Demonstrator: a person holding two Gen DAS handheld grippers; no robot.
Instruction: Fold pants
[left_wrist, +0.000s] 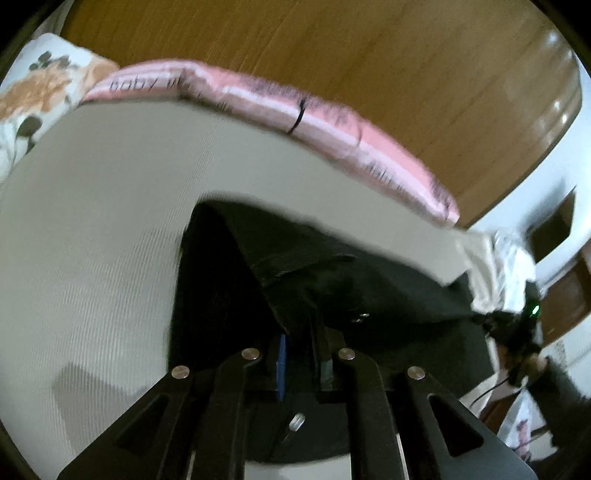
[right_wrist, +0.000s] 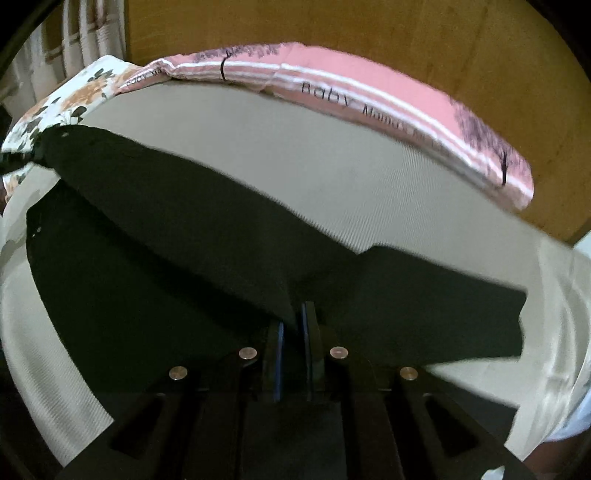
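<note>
Black pants (left_wrist: 332, 280) lie on a beige bed sheet (left_wrist: 110, 221), partly lifted into a fold. In the left wrist view my left gripper (left_wrist: 304, 343) is shut on a raised edge of the black fabric, which drapes over its fingertips. The right gripper (left_wrist: 517, 325), carrying a green light and held by a hand, shows at the right end of the pants. In the right wrist view the pants (right_wrist: 166, 240) stretch from the far left to the right, one layer folded over another. My right gripper (right_wrist: 293, 325) pinches a ridge of the cloth between its blue pads.
A pink blanket (right_wrist: 369, 85) with "Baby" lettering runs along the far edge of the bed. A floral pillow (left_wrist: 40, 85) sits at the far left. A wooden headboard (left_wrist: 332, 55) rises behind. White cloth (left_wrist: 495, 266) is bunched at the bed's right end.
</note>
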